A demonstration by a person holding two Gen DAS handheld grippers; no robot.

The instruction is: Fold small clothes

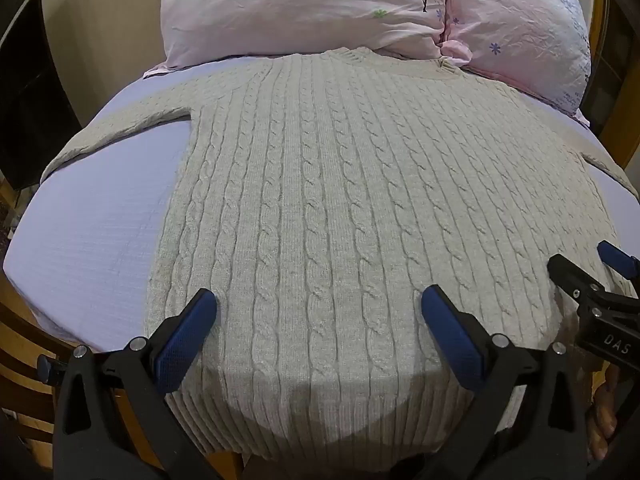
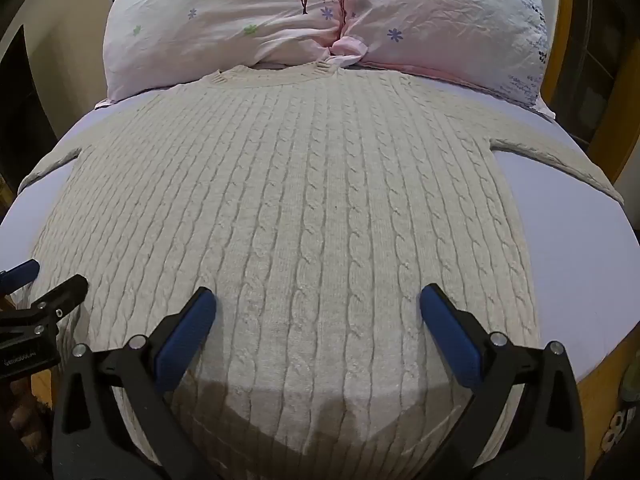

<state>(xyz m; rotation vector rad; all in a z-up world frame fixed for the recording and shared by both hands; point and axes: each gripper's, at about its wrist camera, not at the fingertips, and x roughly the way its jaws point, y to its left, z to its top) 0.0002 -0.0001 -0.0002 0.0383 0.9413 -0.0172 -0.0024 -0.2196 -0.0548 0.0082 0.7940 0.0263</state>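
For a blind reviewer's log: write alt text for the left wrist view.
A beige cable-knit sweater lies flat, sleeves spread, on a lavender bed sheet, its collar toward two pink floral pillows. The left hand-held gripper hovers open over the hem, holding nothing. The right hand-held gripper enters at the right edge.

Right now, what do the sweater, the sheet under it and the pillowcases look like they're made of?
Sweater: thick cream yarn, matte and fuzzy, with cable-knit ropes and a ribbed hem; wool or acrylic, I can't tell.
Sheet: lavender woven fabric, matte, fine grid texture.
Pillowcases: thin pink printed cloth, probably cotton, judging by sharp creases.
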